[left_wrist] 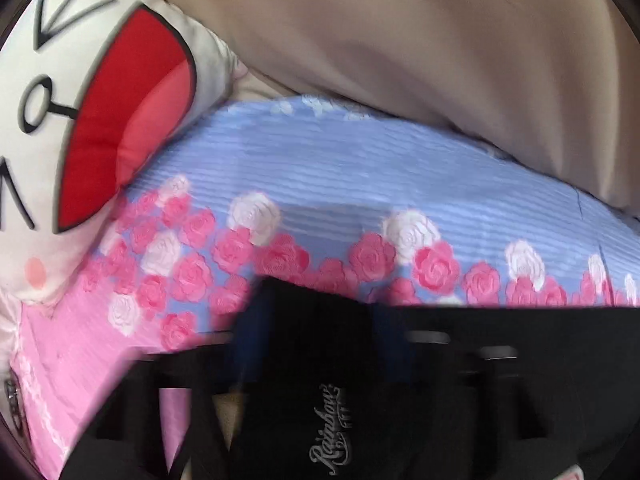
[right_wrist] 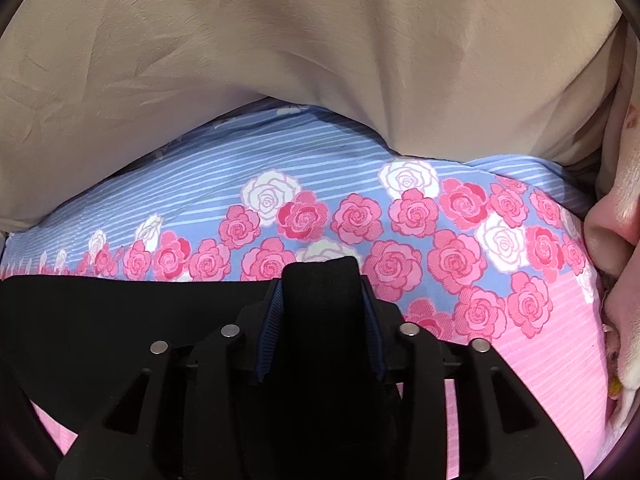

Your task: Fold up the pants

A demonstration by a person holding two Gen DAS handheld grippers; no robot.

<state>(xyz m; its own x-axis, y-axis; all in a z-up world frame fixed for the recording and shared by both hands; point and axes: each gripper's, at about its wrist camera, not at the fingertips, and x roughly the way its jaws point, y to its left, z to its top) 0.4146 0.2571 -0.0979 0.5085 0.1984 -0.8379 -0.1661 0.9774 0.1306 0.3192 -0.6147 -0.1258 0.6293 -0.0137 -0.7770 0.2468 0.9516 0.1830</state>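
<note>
The black pants (left_wrist: pixel 520 344) hang in a taut edge between both grippers, above a floral bed sheet (left_wrist: pixel 320 184). My left gripper (left_wrist: pixel 308 312) is shut on a bunched fold of the black cloth, with a white "Rainbow" logo (left_wrist: pixel 328 432) low between the fingers. In the right wrist view my right gripper (right_wrist: pixel 322 280) is shut on another fold of the pants (right_wrist: pixel 120 312), which stretch off to the left. The blue finger pads (right_wrist: pixel 272 320) press the cloth on both sides.
A beige blanket (right_wrist: pixel 280 40) lies bunched across the back of the bed. A white cushion with a red mouth print (left_wrist: pixel 100 120) stands at the left. A pale plush item (right_wrist: pixel 620 220) sits at the right edge. The sheet's pink stripe (right_wrist: pixel 552 360) runs along the near side.
</note>
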